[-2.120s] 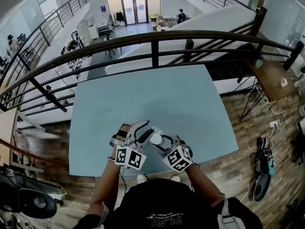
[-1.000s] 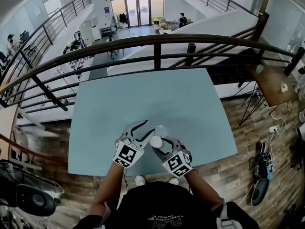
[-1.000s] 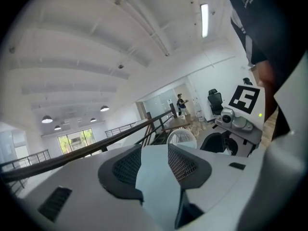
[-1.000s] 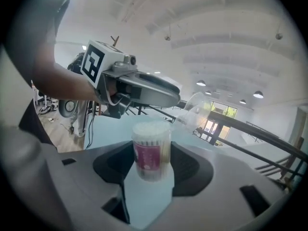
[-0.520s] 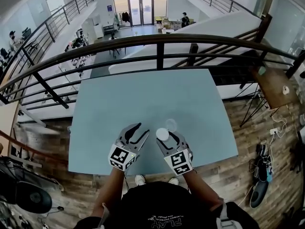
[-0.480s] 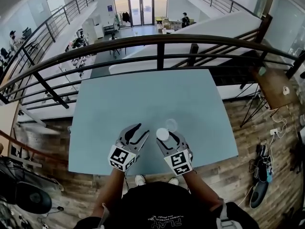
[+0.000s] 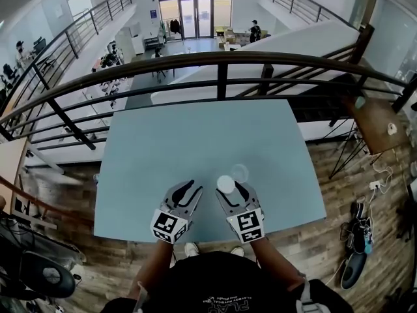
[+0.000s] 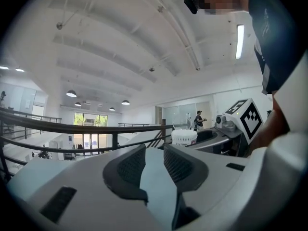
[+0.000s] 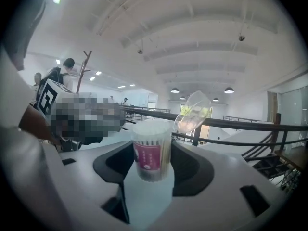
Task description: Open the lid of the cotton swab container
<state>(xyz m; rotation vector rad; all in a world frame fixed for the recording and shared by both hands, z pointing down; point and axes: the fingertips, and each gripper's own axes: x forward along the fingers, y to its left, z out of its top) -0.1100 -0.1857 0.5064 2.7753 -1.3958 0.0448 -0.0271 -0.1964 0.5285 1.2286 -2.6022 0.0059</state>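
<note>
Holds the container [image 9: 151, 150] upright in the right tongs [image 9: 153, 163], pads pressed on both its sides, over the near part of the bench [image 7: 195, 135]; resting on it or just clear of it, cannot tell. Shows the clear lid [image 9: 192, 112] already swung back and tilted, just beside the far rim, with the swabs bare on top. Has the left tongs [image 8: 154, 163] just beside, jaws partly apart after closing in a little just now, nothing between them.

Could spill swabs with any tilt of the right wrist, the top being uncovered. Could lose the container through the pads if the squeeze eases: smooth, light plastic, likely slippery. Could knock the lid shut again, or strain its hinge, with a careless pass of the left tongs so near. Could send a dropped container off the near edge onto the floor [image 7: 339, 175].

Pale blue, matt, flat bench. Beyond it a dark railing [image 7: 221, 60], then an open hall [image 7: 189, 18] on a lower level. Wood planks all round, shoes [image 7: 357, 259] at the right.
</note>
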